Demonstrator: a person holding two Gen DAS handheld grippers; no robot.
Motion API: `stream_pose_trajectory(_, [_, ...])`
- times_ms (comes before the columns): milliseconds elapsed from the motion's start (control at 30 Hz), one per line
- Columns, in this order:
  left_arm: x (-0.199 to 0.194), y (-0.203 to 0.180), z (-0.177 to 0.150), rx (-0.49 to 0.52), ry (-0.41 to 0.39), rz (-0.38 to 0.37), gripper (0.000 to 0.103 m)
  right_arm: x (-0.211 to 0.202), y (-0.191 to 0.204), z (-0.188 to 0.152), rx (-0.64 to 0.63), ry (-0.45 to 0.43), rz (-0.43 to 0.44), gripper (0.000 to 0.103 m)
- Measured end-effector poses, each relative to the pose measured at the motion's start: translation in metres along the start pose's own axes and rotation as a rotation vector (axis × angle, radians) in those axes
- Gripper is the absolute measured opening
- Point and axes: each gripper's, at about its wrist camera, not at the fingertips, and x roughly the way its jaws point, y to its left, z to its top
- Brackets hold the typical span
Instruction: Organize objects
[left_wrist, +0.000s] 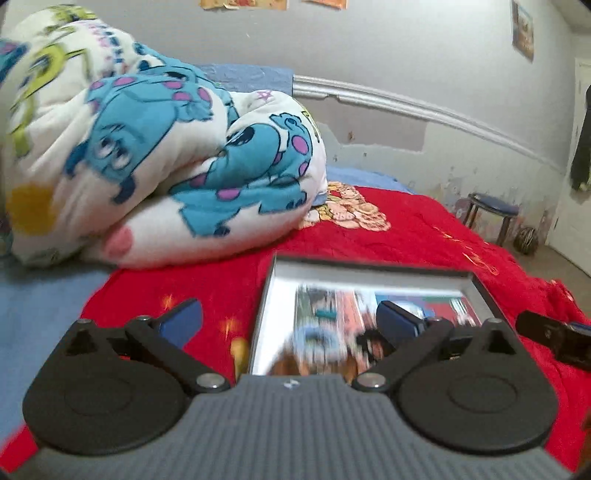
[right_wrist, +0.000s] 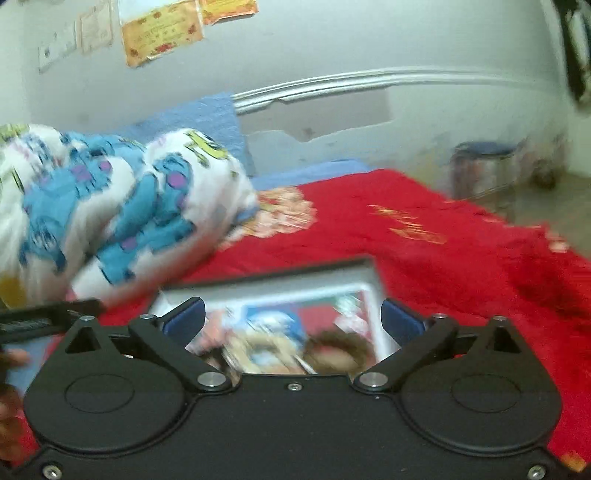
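Both tools wide, I hovered left tool (left_wrist: 291, 321) and right tool (right_wrist: 293, 317) over picture box (left_wrist: 369, 295) just ahead; next: close on rim.

Motion blur is smearing the framed picture (left_wrist: 354, 328) in both wrist views (its printed figures are staying unreadable), and the left gripper's body is covering its near edge. The picture's edge is cutting off the cartoon quilt (left_wrist: 155, 147).
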Motion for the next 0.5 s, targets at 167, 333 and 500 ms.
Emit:
stream_pose_trajectory(167, [0.001,0.003,-0.053,0.029,0.128,-0.016,0.103,-0.004,-0.008,-0.048,0.071,0.067,-0.079,0.103])
stream_pose_trajectory(333, [0.011,-0.003,-0.066,0.102,0.150,0.041,0.103,0.011,0.002,-0.082,-0.091,0.114,-0.166,0.103])
stream_pose_trajectory(500, [0.030,-0.011,-0.085,0.155,0.234,0.070,0.103,0.031,0.010,-0.097,-0.159,0.212,-0.170,0.103])
